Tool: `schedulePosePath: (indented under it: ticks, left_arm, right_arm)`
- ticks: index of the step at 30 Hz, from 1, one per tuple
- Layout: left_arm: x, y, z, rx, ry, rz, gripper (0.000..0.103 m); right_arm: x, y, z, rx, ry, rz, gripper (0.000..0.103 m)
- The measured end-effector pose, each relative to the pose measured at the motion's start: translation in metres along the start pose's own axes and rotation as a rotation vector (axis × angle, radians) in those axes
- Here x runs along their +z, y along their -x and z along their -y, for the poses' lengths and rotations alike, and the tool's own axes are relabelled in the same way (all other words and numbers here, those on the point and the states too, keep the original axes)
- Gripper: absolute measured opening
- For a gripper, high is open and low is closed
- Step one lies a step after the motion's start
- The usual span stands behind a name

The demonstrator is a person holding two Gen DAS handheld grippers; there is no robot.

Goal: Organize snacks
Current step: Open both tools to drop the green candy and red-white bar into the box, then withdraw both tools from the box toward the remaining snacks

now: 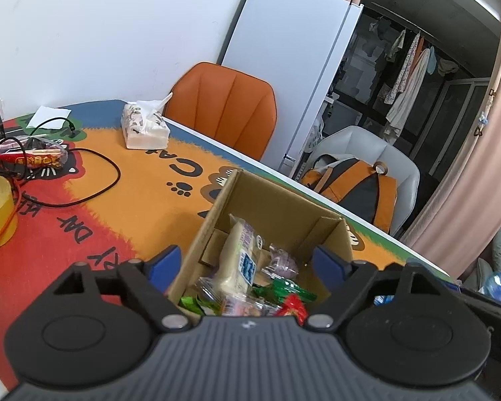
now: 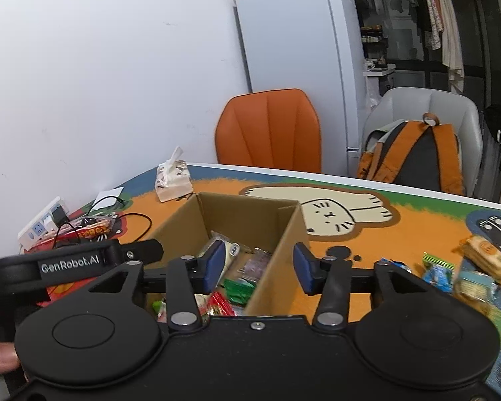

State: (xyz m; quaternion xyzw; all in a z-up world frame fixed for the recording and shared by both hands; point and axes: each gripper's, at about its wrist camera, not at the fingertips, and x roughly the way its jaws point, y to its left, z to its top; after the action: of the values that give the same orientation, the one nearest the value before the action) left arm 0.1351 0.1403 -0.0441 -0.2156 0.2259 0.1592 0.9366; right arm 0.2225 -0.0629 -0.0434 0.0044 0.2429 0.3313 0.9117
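- The open brown cardboard box [image 2: 217, 220] is standing on the table [image 2: 417, 227] and is already holding several wrapped snacks.
- Both the left hand-held gripper [image 1: 247, 264] and the right hand-held gripper [image 2: 259, 267] are hovering over it, spread apart and holding nothing.
- A few small crinkly snack packets [image 2: 464, 267] are lying loose at the right; they are probably light, slippery and easily crushed, so pinching the sealed edge seems best.

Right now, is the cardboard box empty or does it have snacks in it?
It has snacks in it. The open cardboard box holds several wrapped packets, seen from above in both views.
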Motion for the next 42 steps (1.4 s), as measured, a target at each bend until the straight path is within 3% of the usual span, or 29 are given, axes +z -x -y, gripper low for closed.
schedulePosePath:
  ticks: [26, 42]
  left_arm:
    - [-0.032, 0.013, 0.077, -0.060, -0.123, -0.043, 0.094]
    - [-0.057, 0.008, 0.140, -0.153, -0.200, -0.056, 0.094]
  right_arm:
    - [-0.037, 0.065, 0.074, -0.116, -0.080, 0.004, 0.084]
    - [-0.051, 0.105, 0.132, -0.208, -0.128, 0.027, 0.085]
